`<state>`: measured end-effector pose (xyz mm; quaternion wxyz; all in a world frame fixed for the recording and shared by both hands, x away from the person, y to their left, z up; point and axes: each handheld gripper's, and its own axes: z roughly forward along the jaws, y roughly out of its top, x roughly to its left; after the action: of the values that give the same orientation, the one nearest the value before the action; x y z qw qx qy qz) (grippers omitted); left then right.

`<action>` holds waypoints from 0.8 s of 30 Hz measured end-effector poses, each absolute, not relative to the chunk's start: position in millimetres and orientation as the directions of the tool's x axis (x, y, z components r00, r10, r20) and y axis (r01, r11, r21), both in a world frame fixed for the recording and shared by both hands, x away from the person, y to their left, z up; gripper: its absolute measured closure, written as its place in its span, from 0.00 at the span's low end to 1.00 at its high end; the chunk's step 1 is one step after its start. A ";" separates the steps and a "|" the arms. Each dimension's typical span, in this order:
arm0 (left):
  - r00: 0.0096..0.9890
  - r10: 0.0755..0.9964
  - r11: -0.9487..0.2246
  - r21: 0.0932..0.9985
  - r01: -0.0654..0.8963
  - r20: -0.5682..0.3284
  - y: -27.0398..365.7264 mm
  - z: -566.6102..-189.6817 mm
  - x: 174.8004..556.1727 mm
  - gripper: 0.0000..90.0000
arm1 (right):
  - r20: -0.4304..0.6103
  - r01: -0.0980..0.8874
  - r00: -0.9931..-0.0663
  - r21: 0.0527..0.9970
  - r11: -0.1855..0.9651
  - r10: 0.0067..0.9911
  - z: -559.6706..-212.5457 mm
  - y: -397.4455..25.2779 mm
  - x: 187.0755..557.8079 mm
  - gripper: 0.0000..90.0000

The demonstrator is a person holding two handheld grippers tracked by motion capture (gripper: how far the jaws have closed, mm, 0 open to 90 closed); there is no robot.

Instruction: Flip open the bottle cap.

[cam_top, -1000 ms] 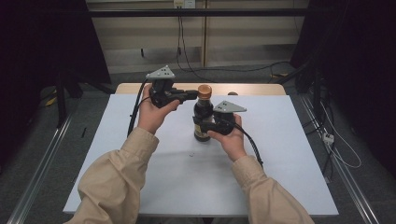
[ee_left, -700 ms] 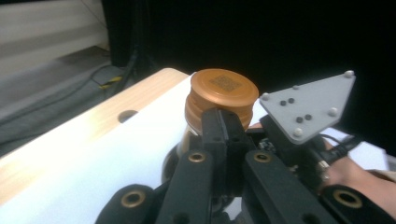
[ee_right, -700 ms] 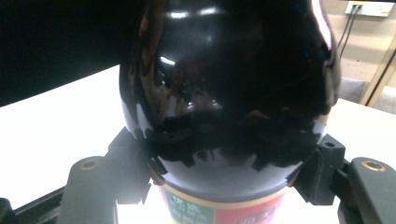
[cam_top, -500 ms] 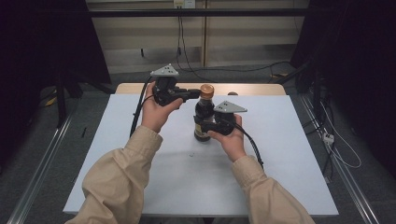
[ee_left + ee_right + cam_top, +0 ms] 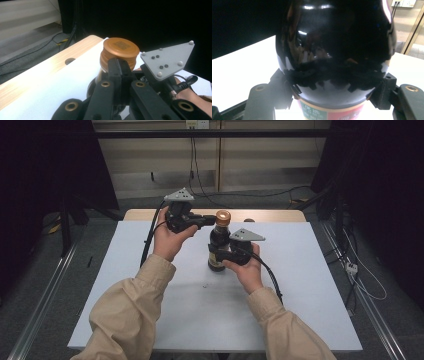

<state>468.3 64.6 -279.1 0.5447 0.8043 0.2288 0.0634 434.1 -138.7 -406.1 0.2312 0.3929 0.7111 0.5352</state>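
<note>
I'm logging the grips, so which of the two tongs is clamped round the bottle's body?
The right tongs hold the dark bottle round its body; the left tongs sit higher, by its orange cap.

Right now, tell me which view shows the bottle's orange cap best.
The left gripper view: the orange cap sits close, its top and ribbed side plain, behind the left tongs. The high view shows it small. The right gripper view gives the bottle's dark body.

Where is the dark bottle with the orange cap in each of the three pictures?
High view: the bottle stands mid-table, between the two hands.
Left gripper view: its orange cap sits at the centre, just beyond the left gripper.
Right gripper view: its dark glossy body is up close, between the right gripper jaws.
Shared landmark: the white table.
</note>
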 end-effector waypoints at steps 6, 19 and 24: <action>0.910 0.389 -0.226 0.943 0.242 -0.140 50.2 -234.6 456.8 1.00 | -0.032 0.245 -0.614 0.942 0.229 0.789 -403.4 -117.8 429.7 0.35; 0.890 0.444 -0.294 0.922 0.252 -0.101 78.6 -235.4 454.2 1.00 | 0.000 0.277 -0.610 0.937 0.214 0.793 -402.0 -122.7 432.7 0.35; 0.886 0.447 -0.298 0.913 0.280 -0.126 85.8 -245.7 455.8 1.00 | 0.019 0.289 -0.606 0.936 0.199 0.795 -402.4 -126.5 433.2 0.35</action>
<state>455.8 85.8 -245.7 0.5474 0.8020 0.2265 0.0761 433.2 -126.5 -402.4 0.2459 0.3692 0.7341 0.5141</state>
